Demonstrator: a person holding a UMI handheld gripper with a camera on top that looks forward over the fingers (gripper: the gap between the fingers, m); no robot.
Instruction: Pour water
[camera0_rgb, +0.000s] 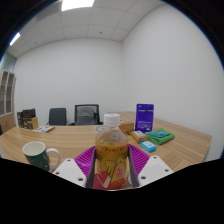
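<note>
The gripper (112, 168) is clamped on a clear plastic bottle (111, 152) with a white cap, amber liquid and a colourful label, both pink pads pressing its sides. It stands upright above the near edge of the long wooden table (185, 148). A green ceramic mug (38, 154) sits left, a purple box (145, 117) farther right.

- Clear plastic bottle (111, 152): white cap, amber liquid inside, label of yellow, green and red.
- Gripper (112, 172): magenta pads (84, 160) on pale grey-white fingers.
- Dark green ceramic mug (38, 153), pale inside.
- Long wooden table (70, 138): light tan.
- Upright purple box (145, 117) with white markings.
- Flat teal-green book (160, 136).
- Black office chairs (86, 113) against white wall (70, 75).
</note>
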